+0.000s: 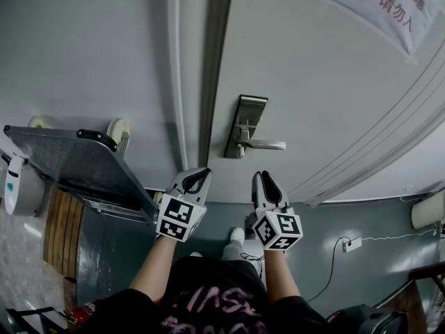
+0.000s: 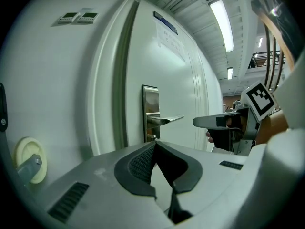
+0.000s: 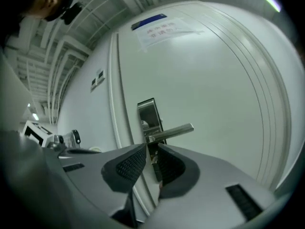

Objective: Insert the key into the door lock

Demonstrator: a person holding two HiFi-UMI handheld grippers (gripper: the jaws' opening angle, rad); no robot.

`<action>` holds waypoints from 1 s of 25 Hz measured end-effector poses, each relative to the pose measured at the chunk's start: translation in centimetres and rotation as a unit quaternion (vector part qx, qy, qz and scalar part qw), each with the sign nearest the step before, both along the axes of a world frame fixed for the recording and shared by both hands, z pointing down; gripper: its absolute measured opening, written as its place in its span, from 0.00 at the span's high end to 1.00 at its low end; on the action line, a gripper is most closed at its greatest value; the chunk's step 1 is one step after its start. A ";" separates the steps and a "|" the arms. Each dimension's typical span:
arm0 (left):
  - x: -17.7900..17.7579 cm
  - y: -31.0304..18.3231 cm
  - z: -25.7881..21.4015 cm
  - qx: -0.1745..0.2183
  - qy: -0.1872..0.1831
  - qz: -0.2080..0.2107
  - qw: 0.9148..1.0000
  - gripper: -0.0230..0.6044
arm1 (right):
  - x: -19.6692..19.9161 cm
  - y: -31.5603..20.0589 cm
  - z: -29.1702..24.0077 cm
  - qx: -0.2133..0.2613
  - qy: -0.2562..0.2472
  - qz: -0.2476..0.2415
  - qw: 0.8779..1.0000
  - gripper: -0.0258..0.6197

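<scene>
**Key in your right gripper, short of the lock**

Your right gripper [image 1: 265, 177] is closed down to a narrow slit. In the right gripper view a small metal piece sits pinched between its pads, and it looks like the key [image 3: 153, 160], though it is too small to be sure. Your left gripper [image 1: 200, 175] has its jaw tips pressed together with nothing between them.

You hold both grippers side by side in front of the door [image 1: 313, 82], apart from it. In the head view they sit just below the door lock [image 1: 243, 125], a steel plate whose lever handle [image 1: 268, 145] points right. In the right gripper view the lever shows just above your jaw tips.

A sign [image 1: 389, 2] is fixed on the door at the upper right. Its lower line reads "非请勿入" in red, and the line above it is cut off. The writing on the door in both gripper views is too small to read.

To your left, a metal platform trolley [image 1: 76, 162] stands tipped up by the wall.
</scene>
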State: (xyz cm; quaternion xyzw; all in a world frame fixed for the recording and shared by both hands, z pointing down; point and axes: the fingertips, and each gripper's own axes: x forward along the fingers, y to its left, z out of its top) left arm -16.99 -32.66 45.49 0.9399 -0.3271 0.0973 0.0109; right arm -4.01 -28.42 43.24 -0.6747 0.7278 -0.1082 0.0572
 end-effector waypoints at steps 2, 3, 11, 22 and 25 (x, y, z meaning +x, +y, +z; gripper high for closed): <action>0.4 0.0 -0.4 0.000 0.003 0.001 1.000 0.94 | -0.2 0.2 -0.6 0.004 0.035 -0.003 0.999 0.77; 0.6 0.0 -0.6 0.001 0.003 0.001 1.000 0.94 | -0.2 0.3 -0.8 0.005 0.043 -0.004 0.999 0.79; 2.3 -0.4 -2.0 0.016 0.006 -0.004 1.000 0.94 | 1.5 0.7 -1.2 0.002 0.076 -0.006 0.997 0.82; 3.5 0.6 -3.3 0.028 -0.009 -0.032 0.999 0.94 | 3.8 1.9 -1.3 -0.003 0.090 -0.014 0.996 0.85; 3.7 0.8 -3.5 0.031 -0.013 -0.039 0.999 0.94 | 4.5 2.1 -1.5 -0.002 0.082 -0.013 0.997 0.86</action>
